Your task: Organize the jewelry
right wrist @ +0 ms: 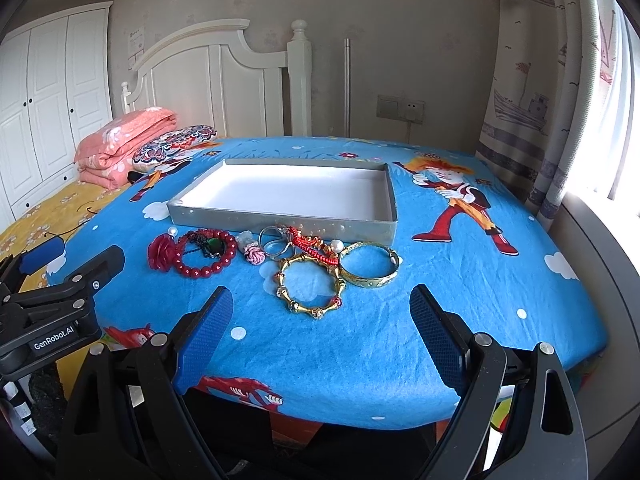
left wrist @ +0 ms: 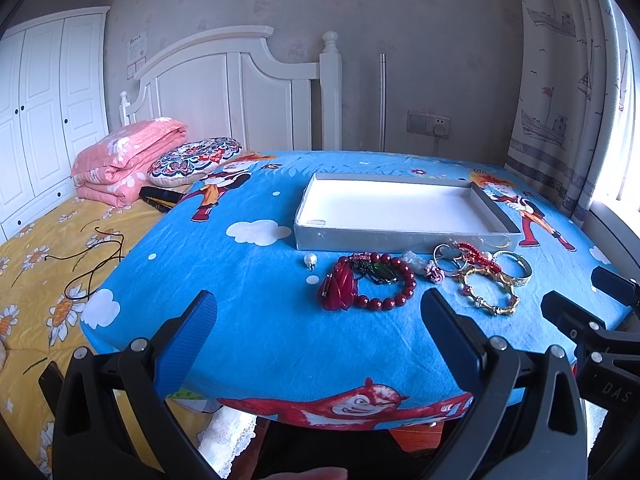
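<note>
A shallow grey box point(left wrist: 400, 236) point(right wrist: 280, 224) with a white inside lies bare on the blue cartoon cloth. In front of it sits a row of jewelry: a red bead bracelet point(left wrist: 390, 300) point(right wrist: 204, 270), a red rose brooch point(left wrist: 338, 290) point(right wrist: 160, 252), a pearl point(left wrist: 311, 259), silver rings point(right wrist: 272, 246), a red cord point(right wrist: 310, 246), a gold bamboo bangle point(left wrist: 490, 308) point(right wrist: 310, 308) and a gold band bangle point(right wrist: 370, 280). My left gripper point(left wrist: 320, 316) is open, short of the beads. My right gripper point(right wrist: 322, 308) is open, with the bamboo bangle between its fingertips in the view.
The cloth covers a table point(right wrist: 460, 320) whose front edge is just under both grippers. A bed point(left wrist: 60, 248) with pink quilt point(left wrist: 128, 160) lies left, a curtain point(right wrist: 540, 100) and window right. The other gripper shows at each view's side.
</note>
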{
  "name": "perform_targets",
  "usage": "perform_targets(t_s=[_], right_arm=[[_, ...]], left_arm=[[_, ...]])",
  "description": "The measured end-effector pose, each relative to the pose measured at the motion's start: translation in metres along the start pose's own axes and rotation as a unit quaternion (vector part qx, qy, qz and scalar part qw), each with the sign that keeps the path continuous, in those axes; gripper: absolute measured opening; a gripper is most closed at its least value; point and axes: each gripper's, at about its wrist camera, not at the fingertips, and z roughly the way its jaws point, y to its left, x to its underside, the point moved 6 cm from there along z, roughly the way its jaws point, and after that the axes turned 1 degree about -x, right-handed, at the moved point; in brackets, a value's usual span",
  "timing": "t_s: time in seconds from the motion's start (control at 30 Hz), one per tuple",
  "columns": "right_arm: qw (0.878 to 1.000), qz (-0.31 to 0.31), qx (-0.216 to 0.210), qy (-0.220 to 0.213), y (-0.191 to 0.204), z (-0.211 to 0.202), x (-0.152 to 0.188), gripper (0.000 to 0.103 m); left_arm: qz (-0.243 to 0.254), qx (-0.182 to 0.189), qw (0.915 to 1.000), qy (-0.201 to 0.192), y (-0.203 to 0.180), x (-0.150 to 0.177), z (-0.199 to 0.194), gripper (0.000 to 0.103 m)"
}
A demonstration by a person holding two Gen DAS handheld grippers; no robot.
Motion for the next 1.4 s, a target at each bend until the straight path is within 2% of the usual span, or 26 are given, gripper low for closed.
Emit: perform_targets(t_s=[0.73, 1.07, 1.27, 1.4], right_arm=[[1.0, -0.004, 0.0, 0.001, 0.001, 0.0, 0.003, 0.085], [0.999, 0.03, -0.014, -0.018, -0.009, -0.008, -0.001, 0.085], [0.999, 0.033, -0.011, 0.009, -0.013, 0.009, 0.001, 0.085], [0.998, 0.049, -0.019, 0.026, -0.018, 0.023, 0.005, 0.085]], left_arm=[[0.005, 0.003, 0.9999, 0.008, -0.002, 0.004, 0.003, 0.099], [0.004, 0.015, 0.9999, -0.001, -0.002, 0.003, -0.003, 0.099], [0.003, 0.039, 0.9989, 0.026, -0.004, 0.011, 0.009, 0.098], [0.002, 0.053, 0.9982, 0.027, -0.005, 0.014, 0.014, 0.099]])
